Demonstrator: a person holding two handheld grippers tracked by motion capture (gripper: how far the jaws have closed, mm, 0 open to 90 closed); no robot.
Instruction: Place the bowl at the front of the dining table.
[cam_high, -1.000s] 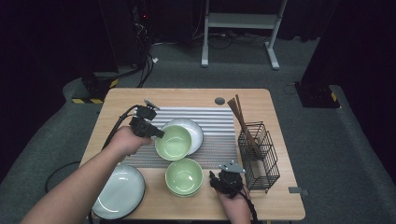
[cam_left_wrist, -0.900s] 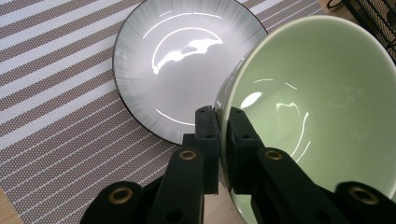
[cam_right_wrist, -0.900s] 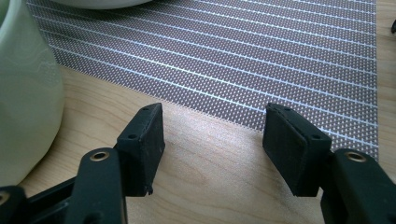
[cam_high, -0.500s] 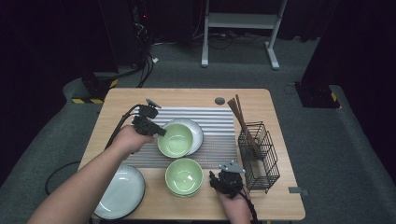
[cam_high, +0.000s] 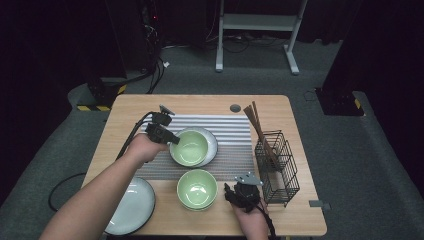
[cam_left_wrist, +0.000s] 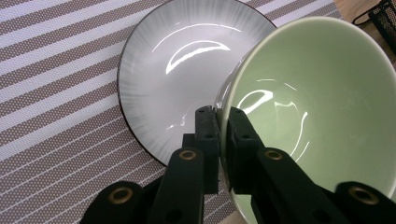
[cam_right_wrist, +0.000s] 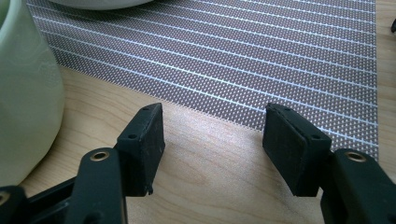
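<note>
The green bowl (cam_left_wrist: 308, 116) is clamped by its rim in the left hand-held gripper (cam_left_wrist: 219, 116) and held tilted over the grey plate (cam_left_wrist: 177, 60) on the striped mat (cam_high: 230, 145); setting down and release are left. At five o'clock, the right hand-held gripper (cam_right_wrist: 212, 149) is rested on the tabletop (cam_right_wrist: 205, 186), jaws apart

No readable txt, labels or nos. on anything here.
</note>
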